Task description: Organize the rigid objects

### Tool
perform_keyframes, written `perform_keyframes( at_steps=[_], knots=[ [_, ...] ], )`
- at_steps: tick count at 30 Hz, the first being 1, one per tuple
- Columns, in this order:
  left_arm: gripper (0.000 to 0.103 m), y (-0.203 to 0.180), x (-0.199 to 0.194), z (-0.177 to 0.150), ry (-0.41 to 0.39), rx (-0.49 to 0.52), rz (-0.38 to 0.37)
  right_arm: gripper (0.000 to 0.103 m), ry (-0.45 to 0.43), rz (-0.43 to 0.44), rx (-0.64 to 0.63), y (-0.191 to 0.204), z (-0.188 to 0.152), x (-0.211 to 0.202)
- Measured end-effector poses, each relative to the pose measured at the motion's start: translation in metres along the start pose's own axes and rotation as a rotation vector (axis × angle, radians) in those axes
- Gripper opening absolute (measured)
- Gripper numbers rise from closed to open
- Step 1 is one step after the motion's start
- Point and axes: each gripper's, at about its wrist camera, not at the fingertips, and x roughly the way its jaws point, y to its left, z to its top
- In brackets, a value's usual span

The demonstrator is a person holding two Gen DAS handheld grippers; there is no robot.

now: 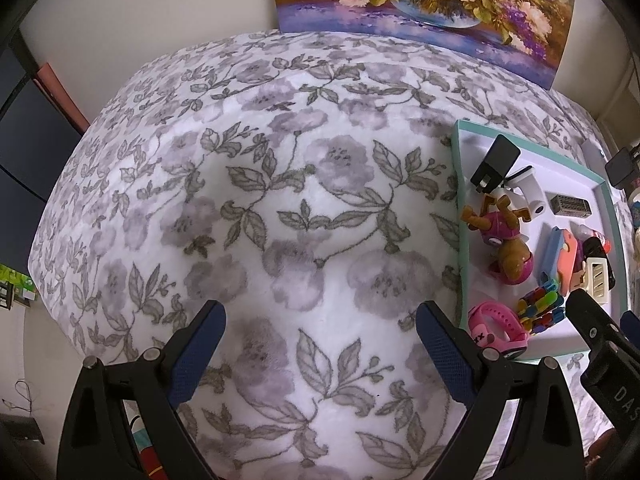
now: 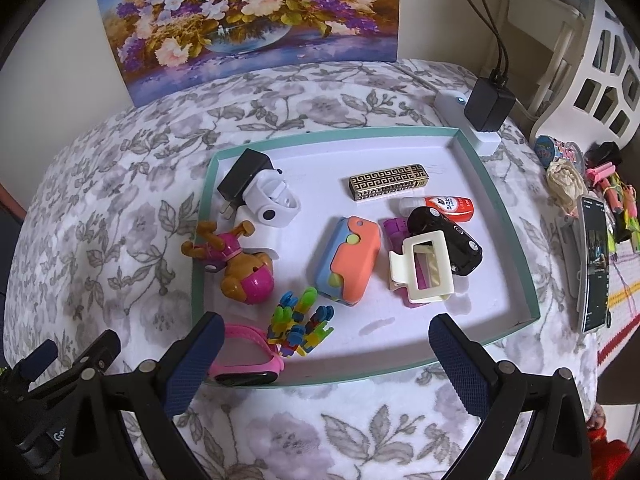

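A teal-rimmed tray [image 2: 340, 134] lies on the floral blanket [image 2: 120, 208]. In it are a black plug [image 2: 242, 178], a white earbud case [image 2: 272, 202], a brown and pink dog toy [image 2: 240, 268], an orange and blue toy camera [image 2: 348, 264], colourful blocks [image 2: 304, 328], a pink watch [image 2: 248, 360], a gold patterned box [image 2: 388, 186], a red bottle [image 2: 444, 206], a black toy car [image 2: 452, 240] and a cream claw clip [image 2: 422, 272]. My right gripper [image 2: 324, 360] hangs open over the tray's near edge. My left gripper [image 1: 320, 344] is open above bare blanket, left of the tray [image 1: 460, 220].
A flower painting [image 2: 248, 20] leans on the wall behind. A white power strip with a black adapter [image 2: 490, 104] sits past the tray's far right corner. A phone [image 2: 596, 264] and small clutter lie to the right. The blanket drops off at the left edge [image 1: 52, 208].
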Motion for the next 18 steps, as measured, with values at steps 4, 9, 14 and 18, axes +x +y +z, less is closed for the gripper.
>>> perform_keyframes(
  at_steps=[4,9,14,18],
  knots=[
    [0.096,0.0002,0.0018,0.0004,0.011,0.001,-0.006,0.103,0.0,-0.001,0.0,-0.0002,0.0001,0.0002],
    [0.096,-0.0002,0.0036,0.0001,0.022,0.004,-0.006,0.103,0.003,-0.004,0.002,-0.0007,0.0001,0.0008],
    [0.096,-0.0008,0.0041,0.0001,0.024,0.005,-0.001,0.103,0.007,-0.007,0.0,0.0013,-0.0006,0.0017],
    [0.096,0.0,0.0047,0.0002,0.026,0.007,-0.001,0.103,0.008,-0.009,0.001,0.0016,-0.0006,0.0019]
  ],
)
